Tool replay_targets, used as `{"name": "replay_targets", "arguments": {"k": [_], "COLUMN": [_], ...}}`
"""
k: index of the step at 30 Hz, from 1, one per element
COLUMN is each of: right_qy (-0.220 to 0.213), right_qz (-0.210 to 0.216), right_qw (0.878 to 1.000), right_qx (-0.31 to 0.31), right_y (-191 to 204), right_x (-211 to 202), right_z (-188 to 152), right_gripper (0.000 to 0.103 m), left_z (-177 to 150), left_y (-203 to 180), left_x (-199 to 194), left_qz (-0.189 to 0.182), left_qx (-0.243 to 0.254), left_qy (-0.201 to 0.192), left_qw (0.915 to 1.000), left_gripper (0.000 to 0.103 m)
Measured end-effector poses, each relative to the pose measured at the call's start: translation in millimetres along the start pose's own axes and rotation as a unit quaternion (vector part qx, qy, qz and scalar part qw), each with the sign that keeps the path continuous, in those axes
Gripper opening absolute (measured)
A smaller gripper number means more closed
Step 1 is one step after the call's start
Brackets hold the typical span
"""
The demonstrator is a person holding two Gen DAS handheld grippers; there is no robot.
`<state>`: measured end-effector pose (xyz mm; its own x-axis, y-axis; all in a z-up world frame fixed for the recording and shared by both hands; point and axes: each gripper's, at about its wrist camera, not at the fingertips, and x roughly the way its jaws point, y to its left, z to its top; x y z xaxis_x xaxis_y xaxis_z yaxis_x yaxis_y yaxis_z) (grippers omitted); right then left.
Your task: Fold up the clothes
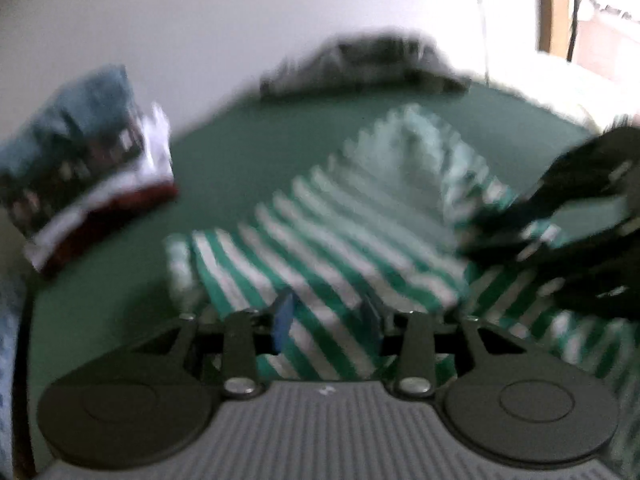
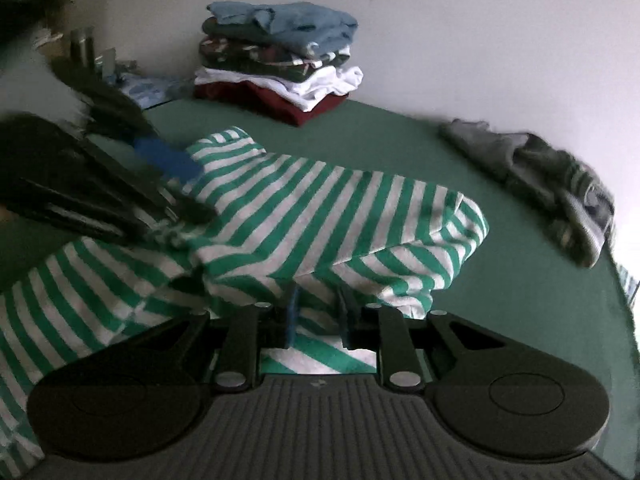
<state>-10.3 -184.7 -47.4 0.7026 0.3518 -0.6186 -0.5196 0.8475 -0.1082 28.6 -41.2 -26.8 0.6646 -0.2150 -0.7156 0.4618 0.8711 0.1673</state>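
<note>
While the striped shirt (image 2: 320, 216) lies rumpled mid-table (image 2: 500, 300), my right gripper (image 2: 318, 320) at its 6 o'clock hem, jaws narrow with cloth between, grip unclear, my left gripper (image 1: 326, 320) spread over stripes, folded stack (image 2: 280, 64) at 12, crumpled clothes (image 2: 552, 184) at 2.

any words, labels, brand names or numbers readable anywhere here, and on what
None can be read.
Small pale mark on the right gripper body: too small to read.
Patterned garment in the folded stack: print shows no legible letters.
Striped shirt: stripes only, no label showing.
Left wrist view: too blurred for any text.
</note>
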Motion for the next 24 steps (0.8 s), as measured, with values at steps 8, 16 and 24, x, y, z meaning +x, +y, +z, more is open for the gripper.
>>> {"name": "replay_targets", "arguments": {"k": [8, 16, 24], "right_qy": [0.046, 0.074, 0.094], "right_qz": [0.067, 0.088, 0.107], "right_qw": [0.997, 0.993, 0.989], "right_qx": [0.003, 0.011, 0.039], "right_y": [24, 65, 57], "right_x": [-49, -127, -153], "right_z": [-26, -83, -95], "right_gripper": [0.021, 0.047, 0.030], "left_z": [-3, -6, -14], "left_y": [1, -3, -33], "left_x": [3, 2, -65], "left_qz": [-0.003, 0.043, 0.061], "left_qx": [0.011, 0.004, 0.006], "left_qy": [0.016, 0.009, -0.032], "left_qw": [0.9998, 0.9990, 0.9976], "left_gripper": [0.050, 0.072, 0.070]}}
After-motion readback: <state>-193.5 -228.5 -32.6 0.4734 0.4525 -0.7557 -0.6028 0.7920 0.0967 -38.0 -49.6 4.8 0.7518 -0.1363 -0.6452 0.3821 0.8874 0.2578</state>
